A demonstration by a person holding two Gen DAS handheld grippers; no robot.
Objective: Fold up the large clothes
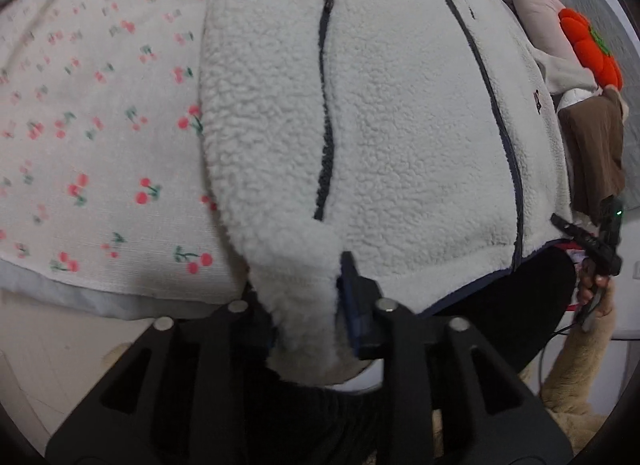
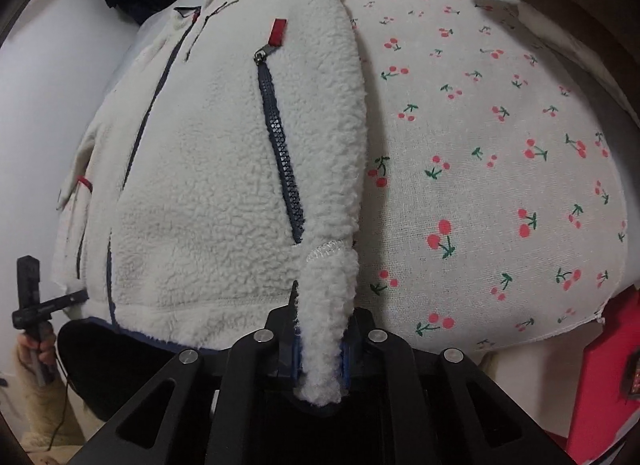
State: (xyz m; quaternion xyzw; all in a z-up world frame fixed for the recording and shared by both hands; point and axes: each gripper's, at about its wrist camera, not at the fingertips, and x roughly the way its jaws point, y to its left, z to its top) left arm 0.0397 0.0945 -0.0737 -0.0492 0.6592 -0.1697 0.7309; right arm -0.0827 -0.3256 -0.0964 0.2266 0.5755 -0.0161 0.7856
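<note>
A cream fleece jacket (image 1: 392,125) with dark zips lies front up on a cherry-print bed cover (image 1: 100,125). My left gripper (image 1: 308,317) is shut on a bunched corner of the jacket's hem at the bed's near edge. The jacket also fills the right wrist view (image 2: 208,185). My right gripper (image 2: 320,349) is shut on the hem's other corner, beside a pocket zip (image 2: 282,145). Each gripper shows at the edge of the other's view: the right one in the left wrist view (image 1: 592,245), the left one in the right wrist view (image 2: 32,305).
The cherry-print cover (image 2: 500,165) spreads to the right of the jacket. An orange plush (image 1: 592,49), a pink cushion (image 1: 540,17) and brown cloth (image 1: 596,157) lie at the far side. A red box (image 2: 612,377) stands by the bed's corner. The person's dark trousers (image 1: 500,305) are below the hem.
</note>
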